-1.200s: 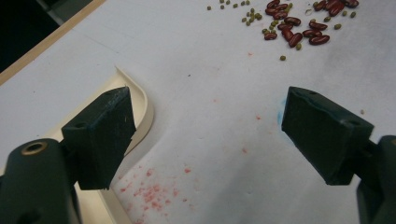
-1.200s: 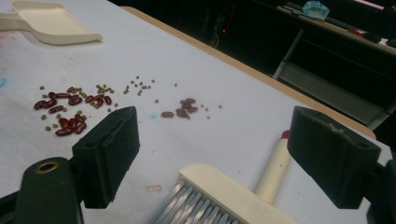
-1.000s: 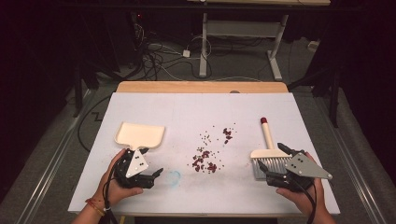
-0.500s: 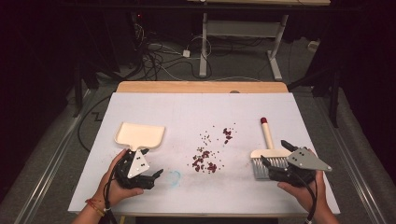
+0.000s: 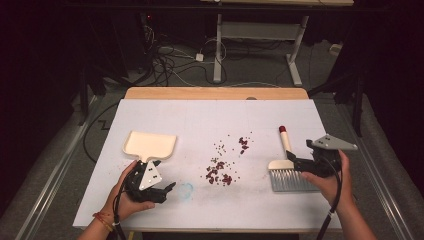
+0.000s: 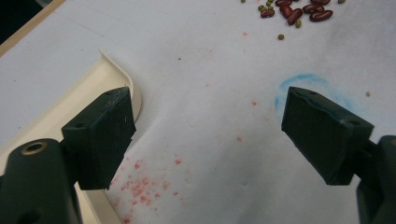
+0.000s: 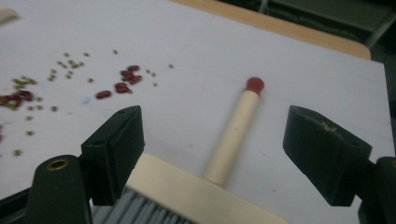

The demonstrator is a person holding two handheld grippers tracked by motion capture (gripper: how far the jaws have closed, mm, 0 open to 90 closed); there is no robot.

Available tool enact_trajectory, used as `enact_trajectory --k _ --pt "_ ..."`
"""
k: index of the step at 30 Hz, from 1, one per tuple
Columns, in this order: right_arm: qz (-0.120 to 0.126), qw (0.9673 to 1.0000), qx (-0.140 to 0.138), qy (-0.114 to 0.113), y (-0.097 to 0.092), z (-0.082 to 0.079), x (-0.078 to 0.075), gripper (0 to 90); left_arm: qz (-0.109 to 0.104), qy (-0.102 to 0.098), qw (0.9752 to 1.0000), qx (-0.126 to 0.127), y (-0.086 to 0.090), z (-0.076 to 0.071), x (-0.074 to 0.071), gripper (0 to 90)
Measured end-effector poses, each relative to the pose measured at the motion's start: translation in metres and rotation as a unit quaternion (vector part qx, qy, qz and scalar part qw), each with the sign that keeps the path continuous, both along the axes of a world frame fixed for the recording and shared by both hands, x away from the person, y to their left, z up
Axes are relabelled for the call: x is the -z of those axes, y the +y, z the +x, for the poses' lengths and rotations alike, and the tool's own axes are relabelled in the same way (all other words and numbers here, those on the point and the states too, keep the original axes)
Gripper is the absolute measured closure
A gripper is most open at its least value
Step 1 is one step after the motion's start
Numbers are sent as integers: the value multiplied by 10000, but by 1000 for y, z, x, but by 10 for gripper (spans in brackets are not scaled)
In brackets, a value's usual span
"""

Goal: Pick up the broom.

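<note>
Both claws gape wide and empty: left gripper near the cream plastic dustpan, right gripper over the cream-handled grey-bristled brush.

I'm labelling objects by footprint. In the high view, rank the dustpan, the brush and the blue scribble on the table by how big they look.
1. The dustpan and the brush look about alike; I would not rank one over the other.
2. The blue scribble is clearly smallest.
</note>
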State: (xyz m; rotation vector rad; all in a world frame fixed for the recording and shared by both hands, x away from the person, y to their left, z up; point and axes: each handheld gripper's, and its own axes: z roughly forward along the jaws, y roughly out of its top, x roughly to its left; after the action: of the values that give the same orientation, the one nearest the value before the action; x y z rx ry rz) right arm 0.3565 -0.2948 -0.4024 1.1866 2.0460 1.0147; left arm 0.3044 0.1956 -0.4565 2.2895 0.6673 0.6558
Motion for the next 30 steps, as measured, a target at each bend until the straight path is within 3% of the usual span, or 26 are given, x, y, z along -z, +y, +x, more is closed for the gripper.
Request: enact_trajectory --k 5,8,11,13,15,16,17,18,20,26,30 --pt "-135 9980 327 528 0 34 8 234 4 20 10000 19 0 0 1 167" --pt "-164 9946 471 915 -1 53 20 242 -1 32 10000 17 1 -1 1 167" --pt "-149 9889 556 1371 -1 69 36 269 7 40 10000 16 1 -1 1 167" --pt "-181 9844 570 1656 0 76 43 327 20 57 10000 24 0 -1 2 167" --pt "-374 9801 544 1871 4 83 51 439 25 67 10000 40 -1 -1 2 167" --pt "-528 9797 499 1871 7 84 53 451 40 77 9999 79 -1 -1 2 167" --pt "-528 9797 499 1871 7 84 53 451 40 77 9999 79 -1 -1 2 168" --pt "-553 9794 461 1885 11 85 51 547 53 86 9999 91 -2 -1 2 168" --pt "-553 9799 401 1872 12 86 52 607 76 122 9998 114 -3 0 3 168" --pt "-371 9819 323 1828 7 86 53 700 103 118 9997 174 -4 -2 3 168" --pt "-389 9837 271 1733 7 85 53 702 83 91 9998 149 -3 -2 2 168"
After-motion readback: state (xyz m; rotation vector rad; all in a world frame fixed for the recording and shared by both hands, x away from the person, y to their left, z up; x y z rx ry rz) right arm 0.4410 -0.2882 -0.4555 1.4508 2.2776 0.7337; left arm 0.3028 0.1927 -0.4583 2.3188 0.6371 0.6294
